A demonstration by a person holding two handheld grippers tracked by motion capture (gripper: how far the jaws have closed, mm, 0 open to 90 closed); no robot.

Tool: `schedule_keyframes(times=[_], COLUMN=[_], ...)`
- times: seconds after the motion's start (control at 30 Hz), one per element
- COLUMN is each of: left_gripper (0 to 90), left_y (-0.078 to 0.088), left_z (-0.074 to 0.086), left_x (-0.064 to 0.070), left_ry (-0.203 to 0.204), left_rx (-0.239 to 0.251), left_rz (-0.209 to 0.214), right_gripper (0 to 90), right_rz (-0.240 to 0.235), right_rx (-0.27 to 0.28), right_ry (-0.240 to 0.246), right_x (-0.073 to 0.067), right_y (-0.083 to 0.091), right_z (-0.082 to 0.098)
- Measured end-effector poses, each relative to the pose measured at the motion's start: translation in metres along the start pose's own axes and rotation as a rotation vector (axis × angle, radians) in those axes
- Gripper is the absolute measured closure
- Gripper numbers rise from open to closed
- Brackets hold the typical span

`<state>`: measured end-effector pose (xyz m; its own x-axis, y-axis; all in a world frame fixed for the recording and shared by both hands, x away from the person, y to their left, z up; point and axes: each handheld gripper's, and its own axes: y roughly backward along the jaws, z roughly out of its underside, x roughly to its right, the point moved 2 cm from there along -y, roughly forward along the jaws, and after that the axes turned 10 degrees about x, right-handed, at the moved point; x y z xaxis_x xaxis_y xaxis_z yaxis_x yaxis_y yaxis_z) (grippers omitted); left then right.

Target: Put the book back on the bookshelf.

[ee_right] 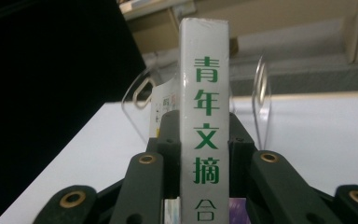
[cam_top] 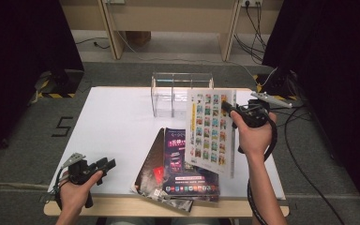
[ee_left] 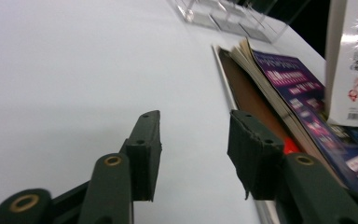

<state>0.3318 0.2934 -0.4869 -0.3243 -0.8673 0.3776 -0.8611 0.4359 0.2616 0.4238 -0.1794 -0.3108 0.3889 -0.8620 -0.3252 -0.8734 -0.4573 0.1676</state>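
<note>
Right gripper clamped on the spine of a thick white-spined book with a grid of small coloured pictures on its cover, held upright and clear of the white tabletop, in front of the clear acrylic divided rack at the far edge; spine with green characters pinched between both jaws in the right gripper view. Left gripper at the near left corner, jaws spread, nothing between them, bare tabletop beyond. Dark purple-covered glossy magazine flat on a small stack at the near edge, below the raised book.
</note>
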Motion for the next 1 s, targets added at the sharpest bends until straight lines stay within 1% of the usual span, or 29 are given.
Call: schedule_keyframes(times=[0.03, 0.07, 0.13, 0.17, 0.2, 0.23, 0.3, 0.37, 0.4, 0.43, 0.47, 0.5, 0.53, 0.57, 0.73, 0.9, 1.0], left_gripper=[52.3, 51.9, 51.3, 50.7, 50.1, 49.7, 49.2, 49.0, 49.0, 49.0, 49.0, 49.0, 49.1, 49.1, 49.0, 49.1, 49.1], left_y=[0.0, 0.001, 0.002, 0.002, 0.003, 0.004, 0.005, 0.005, 0.005, 0.005, 0.005, 0.005, 0.005, 0.005, 0.005, 0.006, 0.007], left_z=[0.0, 0.0, 0.001, 0.001, 0.001, 0.001, 0.003, 0.005, 0.005, 0.007, 0.007, 0.008, 0.008, 0.008, 0.007, 0.009, 0.009], left_x=[0.0, 0.002, 0.004, 0.004, 0.004, 0.003, 0.002, 0.0, 0.0, -0.001, -0.001, -0.001, -0.001, -0.001, -0.002, -0.003, -0.004], left_ry=[0.0, -0.045, -0.086, -0.086, -0.106, -0.112, -0.11, -0.108, -0.108, -0.109, -0.109, -0.106, -0.104, -0.104, -0.104, -0.098, -0.096], left_rx=[0.0, 0.015, 0.029, 0.029, 0.045, 0.055, 0.061, 0.054, 0.054, 0.053, 0.053, 0.054, 0.056, 0.059, 0.065, 0.063, 0.067], left_rz=[0.0, -0.012, -0.028, -0.028, -0.035, -0.045, -0.056, -0.058, -0.058, -0.057, -0.057, -0.056, -0.057, -0.058, -0.063, -0.063, -0.063], right_gripper=[73.9, 73.9, 73.9, 73.9, 73.9, 73.9, 73.9, 74.0, 74.0, 73.9, 73.9, 73.9, 73.9, 73.9, 73.9, 73.9, 74.0], right_rz=[0.0, 0.014, 0.027, 0.027, 0.037, 0.04, 0.055, 0.075, 0.075, 0.09, 0.09, 0.09, 0.092, 0.094, 0.101, 0.087, 0.085], right_rx=[0.0, 0.03, 0.052, 0.052, 0.071, 0.078, 0.089, 0.098, 0.098, 0.111, 0.111, 0.116, 0.13, 0.133, 0.164, 0.175, 0.175], right_ry=[0.0, 0.019, 0.027, 0.027, 0.032, 0.035, 0.052, 0.064, 0.064, 0.057, 0.057, 0.042, 0.035, 0.033, 0.036, 0.028, 0.04], right_x=[0.0, -0.003, -0.003, -0.003, -0.005, -0.005, -0.007, -0.006, -0.006, -0.004, -0.004, -0.002, 0.0, 0.0, -0.001, -0.004, -0.008], right_y=[0.0, 0.0, -0.001, -0.001, -0.002, -0.002, -0.003, -0.006, -0.006, -0.008, -0.008, -0.01, -0.012, -0.013, -0.02, -0.03, -0.039], right_z=[0.0, -0.008, -0.014, -0.014, -0.02, -0.022, -0.027, -0.031, -0.031, -0.034, -0.034, -0.036, -0.039, -0.04, -0.048, -0.056, -0.06])
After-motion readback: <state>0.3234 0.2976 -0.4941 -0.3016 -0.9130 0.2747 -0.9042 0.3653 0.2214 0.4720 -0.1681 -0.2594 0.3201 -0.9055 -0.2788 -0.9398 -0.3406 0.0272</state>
